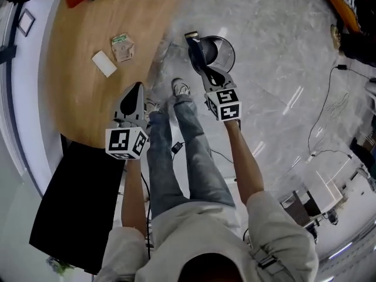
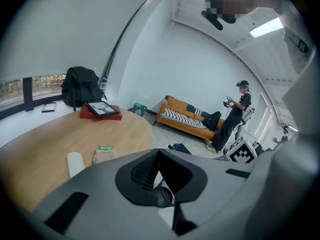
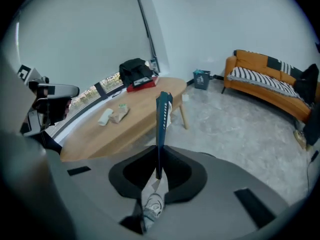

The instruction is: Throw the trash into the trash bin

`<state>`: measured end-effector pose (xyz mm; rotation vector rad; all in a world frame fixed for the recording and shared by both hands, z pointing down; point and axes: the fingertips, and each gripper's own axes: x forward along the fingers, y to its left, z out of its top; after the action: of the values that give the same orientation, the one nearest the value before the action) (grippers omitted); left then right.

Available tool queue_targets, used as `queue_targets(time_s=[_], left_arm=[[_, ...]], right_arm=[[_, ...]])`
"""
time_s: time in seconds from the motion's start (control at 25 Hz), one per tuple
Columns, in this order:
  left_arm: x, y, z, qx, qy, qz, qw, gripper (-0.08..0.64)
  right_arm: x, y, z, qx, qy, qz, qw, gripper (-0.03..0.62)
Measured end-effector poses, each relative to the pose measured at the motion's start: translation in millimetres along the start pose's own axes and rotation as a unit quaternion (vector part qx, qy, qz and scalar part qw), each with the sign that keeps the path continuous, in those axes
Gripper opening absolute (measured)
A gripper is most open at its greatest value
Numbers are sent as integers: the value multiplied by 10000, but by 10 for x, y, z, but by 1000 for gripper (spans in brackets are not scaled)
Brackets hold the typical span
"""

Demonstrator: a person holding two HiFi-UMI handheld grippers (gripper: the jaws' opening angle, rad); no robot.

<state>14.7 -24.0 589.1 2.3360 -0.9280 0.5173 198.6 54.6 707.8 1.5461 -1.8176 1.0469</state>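
Dark blue wrapper [image 3: 163,119], white print too small to read, pinched upright in right gripper [image 3: 159,170] by black bin [image 1: 226,47]. Left gripper [image 2: 159,154] closed, empty. Green-labelled packet [image 1: 122,46] and white roll [image 1: 104,63] on wooden desk [image 1: 82,104]. Grey marble floor [image 1: 276,69], orange sofa [image 3: 265,86].

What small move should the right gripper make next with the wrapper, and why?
Probably carry it a little further over the trash bin, then open. The right gripper is shut on the dark blue wrapper, which in the head view sits at the bin's rim, not clearly over its opening.
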Motion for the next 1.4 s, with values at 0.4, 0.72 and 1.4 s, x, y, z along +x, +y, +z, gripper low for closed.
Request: queue_targets(time_s=[0.4,0.72,1.4], left_arm=[[524,-601,-240,395,540,-621,9958,18],[555,-640,-245,489,651,-596,9949,18],[141,-153,-132,104,207,39,9997,18]], right_arm=[[8,-832,-864,915,370,-616,9932,61],[182,-852,-1216,1049,792,-432,9904,233],[9,-428,-413,430,43,-324,9985,34]])
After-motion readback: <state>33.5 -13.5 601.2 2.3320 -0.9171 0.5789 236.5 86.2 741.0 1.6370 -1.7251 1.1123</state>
